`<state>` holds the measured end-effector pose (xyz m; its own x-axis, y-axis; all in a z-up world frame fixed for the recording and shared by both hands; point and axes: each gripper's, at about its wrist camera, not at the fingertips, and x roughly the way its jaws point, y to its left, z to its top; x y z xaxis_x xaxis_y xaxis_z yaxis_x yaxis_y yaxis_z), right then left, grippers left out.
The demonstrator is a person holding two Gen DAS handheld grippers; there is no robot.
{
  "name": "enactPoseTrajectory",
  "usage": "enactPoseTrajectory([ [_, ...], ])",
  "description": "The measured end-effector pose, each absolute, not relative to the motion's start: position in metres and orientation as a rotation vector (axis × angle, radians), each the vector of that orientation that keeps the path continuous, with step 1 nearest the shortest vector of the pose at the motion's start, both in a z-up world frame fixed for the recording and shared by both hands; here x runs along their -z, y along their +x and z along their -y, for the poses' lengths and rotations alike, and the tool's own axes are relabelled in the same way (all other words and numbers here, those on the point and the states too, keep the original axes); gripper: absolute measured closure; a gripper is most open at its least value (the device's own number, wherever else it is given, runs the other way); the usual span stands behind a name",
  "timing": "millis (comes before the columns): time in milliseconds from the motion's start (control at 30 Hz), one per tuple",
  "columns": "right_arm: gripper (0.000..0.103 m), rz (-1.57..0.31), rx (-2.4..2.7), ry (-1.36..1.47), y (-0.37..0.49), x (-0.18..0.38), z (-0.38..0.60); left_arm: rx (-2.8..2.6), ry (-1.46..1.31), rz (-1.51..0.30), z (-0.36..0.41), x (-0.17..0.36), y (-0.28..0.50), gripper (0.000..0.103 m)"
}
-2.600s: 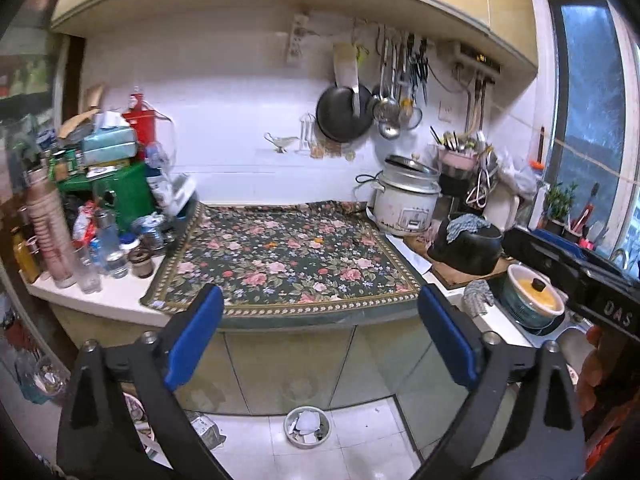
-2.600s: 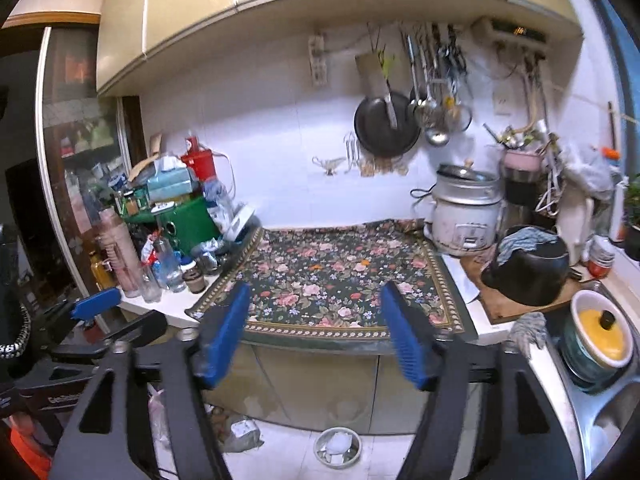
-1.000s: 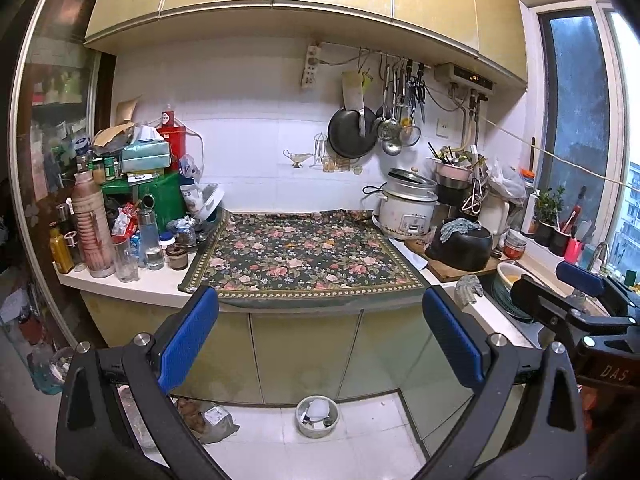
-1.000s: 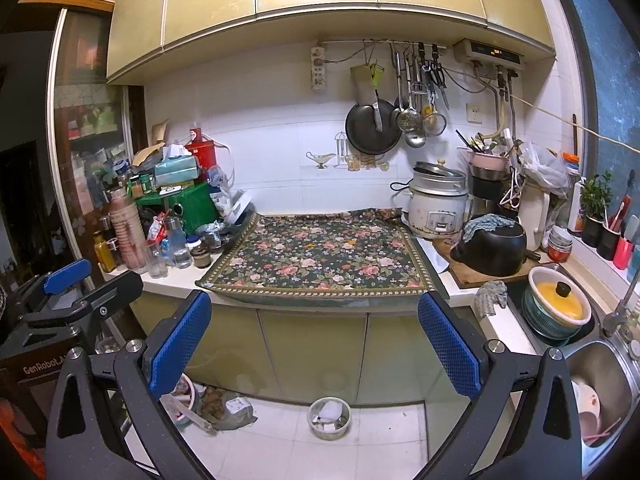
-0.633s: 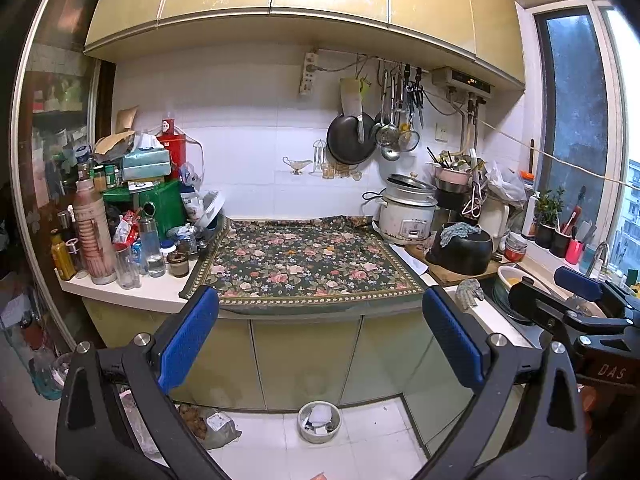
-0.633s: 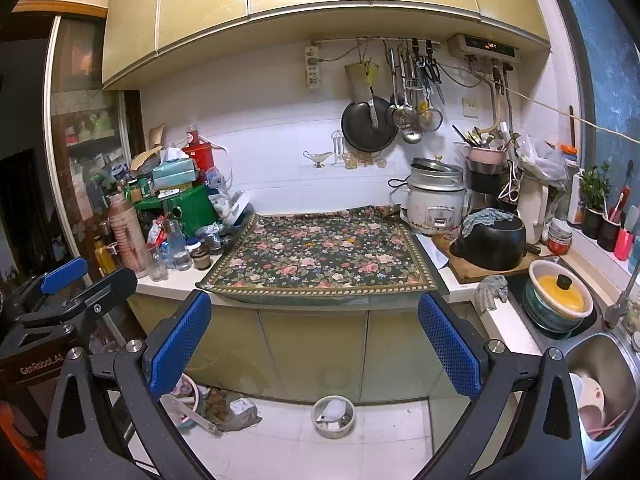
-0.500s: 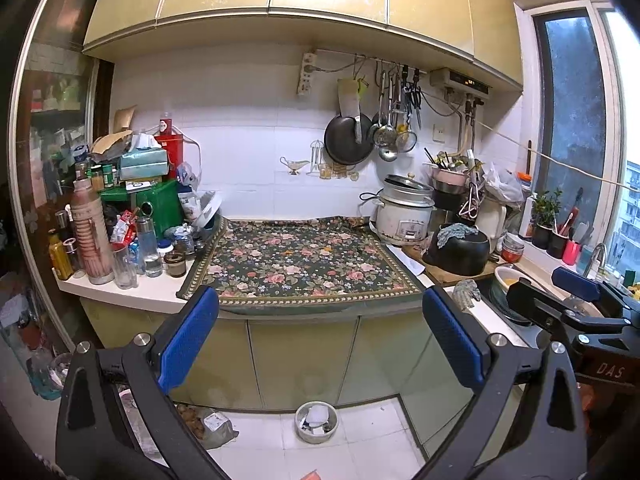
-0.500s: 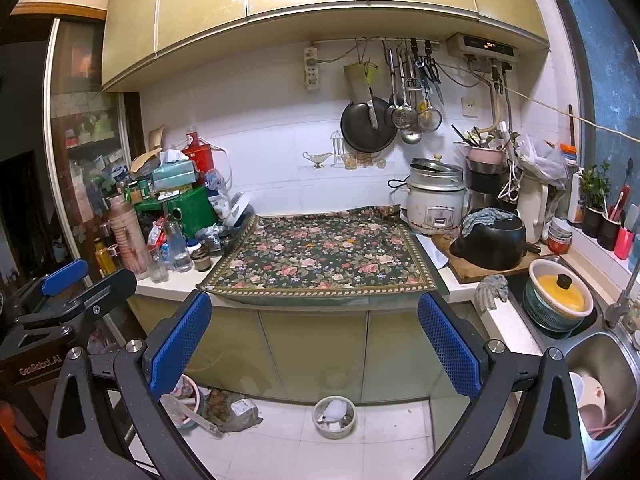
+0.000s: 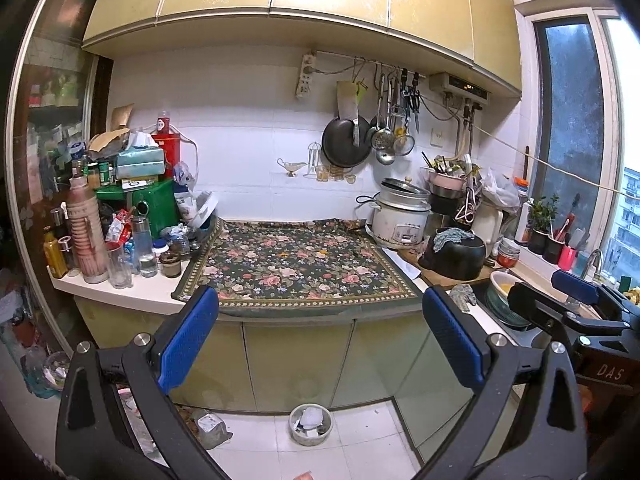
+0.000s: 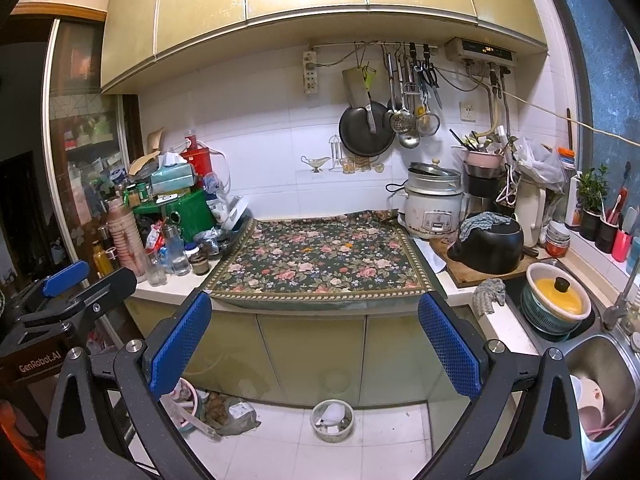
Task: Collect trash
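Compared with the frames of a couple of seconds ago, when both cameras sat close to the counter, both grippers have drawn back, so more floor and upper cupboards show. Left gripper (image 9: pixel 320 336) is spread wide and holds nothing; right gripper (image 10: pixel 314 344) is likewise spread wide and empty. Trash sits in a small round bin (image 10: pixel 332 420) on the floor tiles against the cabinet doors, below the flowered cloth (image 10: pixel 320 260). A crumpled bag (image 10: pixel 236 414) lies left of it. Bottles (image 9: pixel 120 256) crowd the counter's left end; a rice cooker (image 9: pixel 400 216) stands right.
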<state>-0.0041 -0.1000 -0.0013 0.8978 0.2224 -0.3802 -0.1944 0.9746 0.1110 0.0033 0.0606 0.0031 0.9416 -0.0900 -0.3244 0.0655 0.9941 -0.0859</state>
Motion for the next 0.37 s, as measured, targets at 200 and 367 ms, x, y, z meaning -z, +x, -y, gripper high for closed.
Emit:
enactPoseTrajectory([
  [200,0.0,-0.4,-0.215,0.069,-0.003,0.001,0.1,0.081,-0.076,-0.33,-0.061,-0.002,0.007,0.001],
  [367,0.0,-0.41,-0.212,0.071,0.004,0.002,0.098,0.097,-0.089,-0.344,-0.066,0.0,0.019,0.001],
])
